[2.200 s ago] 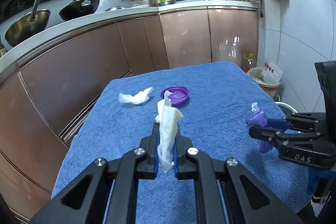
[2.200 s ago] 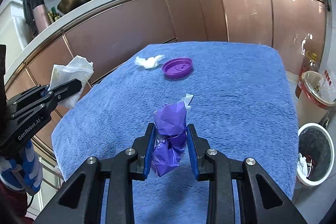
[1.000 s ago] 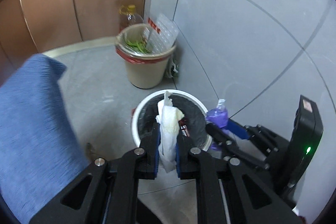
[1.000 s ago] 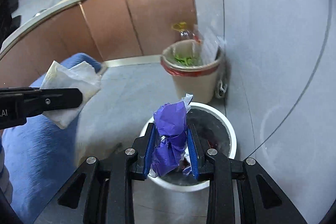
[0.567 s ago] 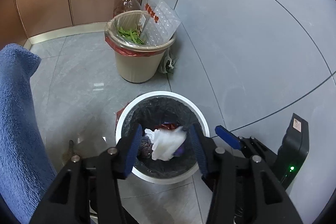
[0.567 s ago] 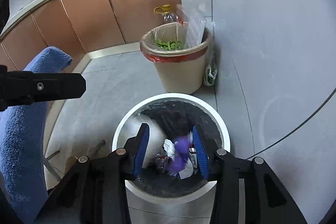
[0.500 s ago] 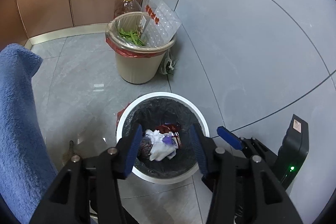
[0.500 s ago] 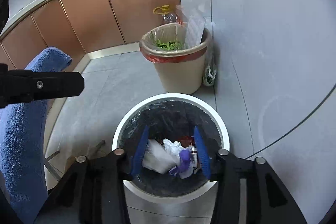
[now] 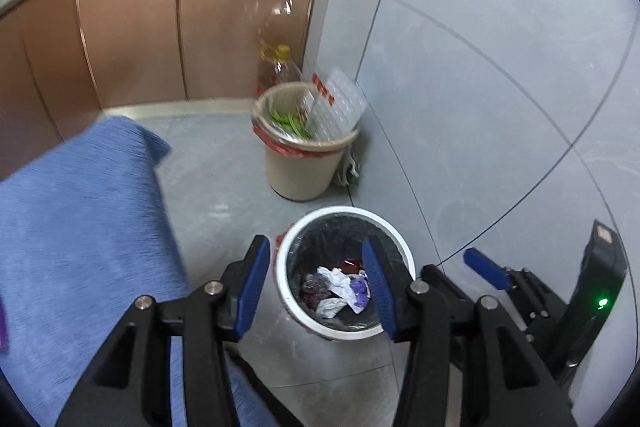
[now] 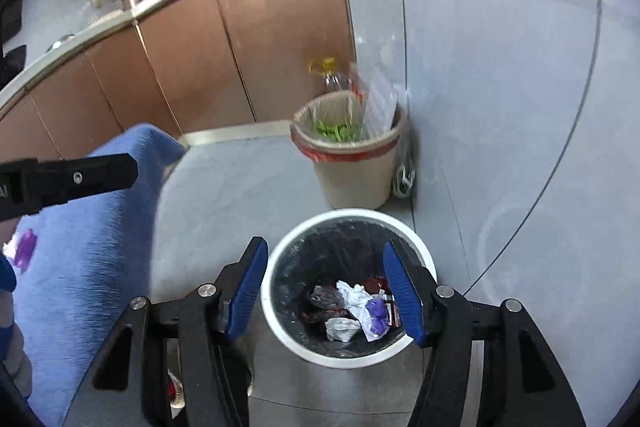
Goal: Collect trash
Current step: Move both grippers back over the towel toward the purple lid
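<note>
A white bin with a black liner (image 9: 286,279) (image 10: 269,311) stands on the grey floor below both grippers. Inside it lie a crumpled white tissue (image 9: 336,277) (image 10: 354,297) and a purple wrapper (image 9: 360,291) (image 10: 378,313) among other scraps. My left gripper (image 9: 314,287) is open and empty above the bin. My right gripper (image 10: 324,293) is open and empty above the bin too; it also shows in the left wrist view (image 9: 484,269). A purple piece (image 10: 25,247) lies on the blue towel at the far left.
The blue towel-covered table (image 9: 76,211) (image 10: 88,247) is at the left. A beige bin with green scraps (image 9: 306,163) (image 10: 352,163) stands against the grey tiled wall, with an oil bottle (image 9: 278,67) behind it. Copper cabinets (image 9: 180,27) run along the back.
Both grippers carried trash from the table to the white bin, opened and dropped it in. In the last half second both views have pulled back and tilted up; the table edge shows more.
</note>
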A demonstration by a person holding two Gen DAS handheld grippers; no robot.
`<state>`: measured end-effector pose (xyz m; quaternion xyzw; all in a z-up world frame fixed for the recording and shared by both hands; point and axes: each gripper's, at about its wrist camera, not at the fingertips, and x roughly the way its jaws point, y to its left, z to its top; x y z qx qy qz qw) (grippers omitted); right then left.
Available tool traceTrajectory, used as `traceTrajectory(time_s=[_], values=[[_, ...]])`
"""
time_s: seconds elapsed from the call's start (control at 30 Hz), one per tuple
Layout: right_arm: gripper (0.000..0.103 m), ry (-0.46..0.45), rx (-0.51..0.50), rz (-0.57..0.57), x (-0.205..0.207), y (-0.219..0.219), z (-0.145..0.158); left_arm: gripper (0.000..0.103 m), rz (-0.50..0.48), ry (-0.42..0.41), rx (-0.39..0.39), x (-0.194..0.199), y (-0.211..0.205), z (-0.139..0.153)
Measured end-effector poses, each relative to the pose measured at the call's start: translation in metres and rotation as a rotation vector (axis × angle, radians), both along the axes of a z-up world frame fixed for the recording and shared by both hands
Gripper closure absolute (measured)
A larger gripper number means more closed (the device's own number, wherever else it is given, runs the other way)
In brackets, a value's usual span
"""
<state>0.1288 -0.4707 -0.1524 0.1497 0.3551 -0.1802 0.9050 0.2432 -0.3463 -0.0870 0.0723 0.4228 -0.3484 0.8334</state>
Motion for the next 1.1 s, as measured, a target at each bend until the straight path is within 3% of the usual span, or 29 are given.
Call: traceTrajectory(time_s=[0.1, 0.57, 1.1], values=[[0.043, -0.035, -0.015, 0.014, -0.011, 0.016, 0.023, 0.048, 0.03, -0.054, -0.022, -0.016, 0.028, 0.022], [0.043, -0.175, -0.091, 0.162, -0.054, 0.115, 0.113, 0.048, 0.178, -0.296, -0.062, -0.081, 0.15, 0.086], [0.043, -0.266, -0.153, 0.296, -0.083, 0.189, 0.168, 0.048, 0.314, -0.445, -0.099, -0.14, 0.249, 0.125]])
